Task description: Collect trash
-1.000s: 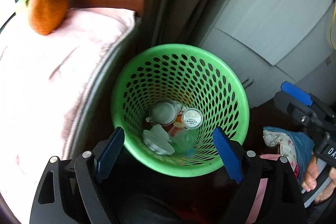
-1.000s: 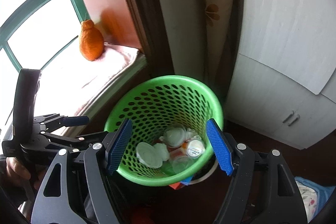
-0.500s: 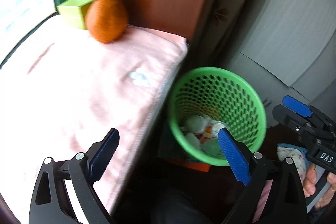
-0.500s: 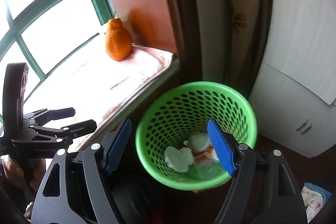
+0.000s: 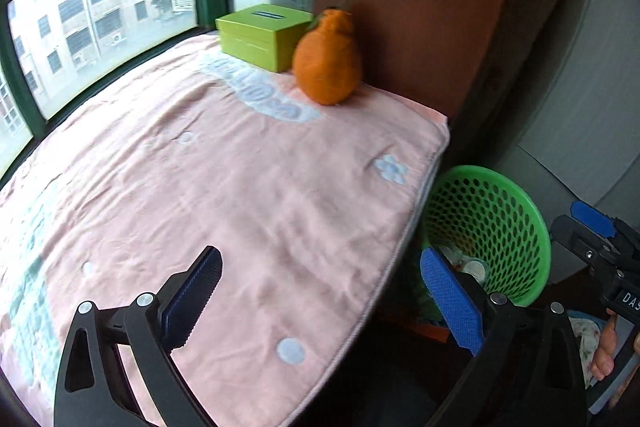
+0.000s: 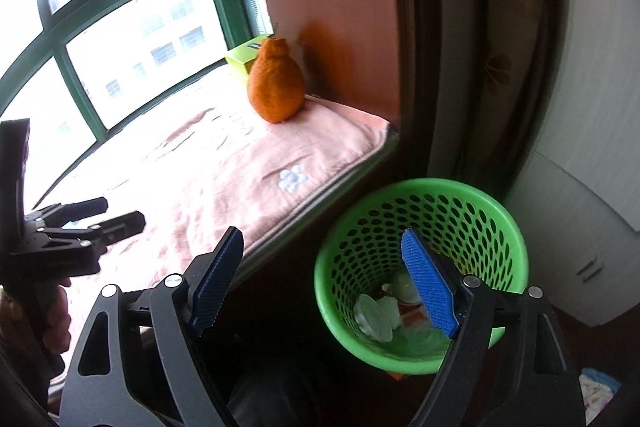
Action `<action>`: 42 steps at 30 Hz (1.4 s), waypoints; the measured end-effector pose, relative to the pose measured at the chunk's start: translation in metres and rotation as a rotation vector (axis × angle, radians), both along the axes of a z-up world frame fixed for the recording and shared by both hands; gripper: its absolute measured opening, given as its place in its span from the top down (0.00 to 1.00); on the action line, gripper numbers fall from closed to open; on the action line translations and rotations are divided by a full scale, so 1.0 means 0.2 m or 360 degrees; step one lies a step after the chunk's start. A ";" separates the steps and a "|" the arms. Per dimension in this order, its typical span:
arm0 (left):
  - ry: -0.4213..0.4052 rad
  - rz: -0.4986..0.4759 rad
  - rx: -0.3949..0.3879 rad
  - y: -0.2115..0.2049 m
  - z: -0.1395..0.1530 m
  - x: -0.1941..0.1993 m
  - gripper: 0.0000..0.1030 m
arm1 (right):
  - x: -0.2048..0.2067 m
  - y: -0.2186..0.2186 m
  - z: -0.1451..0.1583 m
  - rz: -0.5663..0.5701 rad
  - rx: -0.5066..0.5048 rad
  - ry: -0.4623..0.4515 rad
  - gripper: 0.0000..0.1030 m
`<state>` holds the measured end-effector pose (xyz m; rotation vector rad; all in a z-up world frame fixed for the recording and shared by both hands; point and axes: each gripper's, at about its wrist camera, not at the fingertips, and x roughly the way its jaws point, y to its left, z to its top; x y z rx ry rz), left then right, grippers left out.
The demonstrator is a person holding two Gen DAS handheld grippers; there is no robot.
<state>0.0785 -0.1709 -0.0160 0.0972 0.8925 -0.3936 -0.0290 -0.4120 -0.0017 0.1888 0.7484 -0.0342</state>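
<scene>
A green perforated trash basket (image 5: 516, 227) (image 6: 452, 223) stands on the floor beside the window seat. It holds white plastic lids and cups (image 6: 378, 313) (image 5: 472, 267). My left gripper (image 5: 320, 301) is open and empty, above the pink blanket's (image 5: 240, 187) front edge, left of the basket. It also shows at the left of the right wrist view (image 6: 100, 217). My right gripper (image 6: 324, 287) is open and empty, at the basket's left rim. It also shows at the right edge of the left wrist view (image 5: 592, 227).
An orange plush fruit (image 5: 326, 63) (image 6: 276, 87) and a green tissue box (image 5: 260, 33) sit at the blanket's far end against a brown wall. Green-framed windows (image 5: 100, 7) run behind. A white cabinet (image 6: 580, 187) stands right of the basket. A patterned cloth (image 5: 586, 343) lies on the floor.
Both views have swung left and away from the basket. The left gripper moved from over the basket to above the pink blanket. The right gripper shifted to the basket's left rim.
</scene>
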 end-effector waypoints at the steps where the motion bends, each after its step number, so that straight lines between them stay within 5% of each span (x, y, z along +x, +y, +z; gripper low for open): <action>1: -0.0008 0.0020 -0.0004 0.03 0.01 0.00 0.07 | 0.00 0.02 0.01 0.0013 -0.0009 -0.0004 0.20; 17: -0.0123 0.0254 -0.0045 0.40 0.11 -0.05 0.07 | 0.07 0.24 0.07 0.0095 -0.0004 -0.0052 0.13; 42: -0.0231 0.0344 0.0042 0.45 0.18 -0.12 0.07 | 0.08 0.31 0.09 0.0092 -0.0011 -0.0107 0.11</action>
